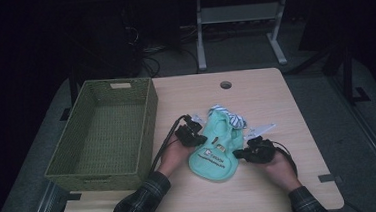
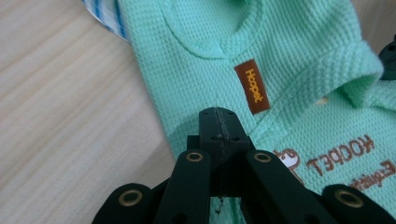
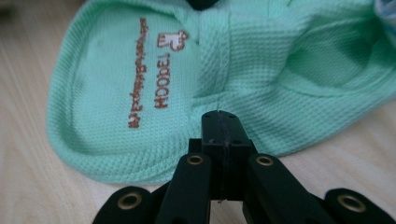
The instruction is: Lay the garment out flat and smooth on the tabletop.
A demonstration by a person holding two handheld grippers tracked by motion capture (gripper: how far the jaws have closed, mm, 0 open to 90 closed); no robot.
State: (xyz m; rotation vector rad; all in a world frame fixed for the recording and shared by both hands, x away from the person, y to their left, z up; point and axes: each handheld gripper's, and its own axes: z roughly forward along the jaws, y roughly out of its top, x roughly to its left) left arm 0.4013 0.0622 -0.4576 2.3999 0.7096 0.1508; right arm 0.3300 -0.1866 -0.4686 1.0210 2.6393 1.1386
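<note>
Two closed grippers flank a small mint-green garment [image 1: 218,146] lying flat near the middle of the table [image 1: 286,109]. Left gripper [image 1: 197,139] sits at its left edge, right gripper [image 1: 238,154] at its right edge; both have jaws pressed together with nothing visibly pinched, probably ready to fold it. A wicker basket [image 1: 144,124] waits at left.

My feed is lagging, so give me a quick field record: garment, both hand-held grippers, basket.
garment: mint-green pet shirt, lying flat on the table, brown lettering up
left hand-held gripper: jaws shut, at the shirt's left edge
right hand-held gripper: jaws shut, at the shirt's right edge
basket: green woven, on the table's left side, nothing inside
</note>
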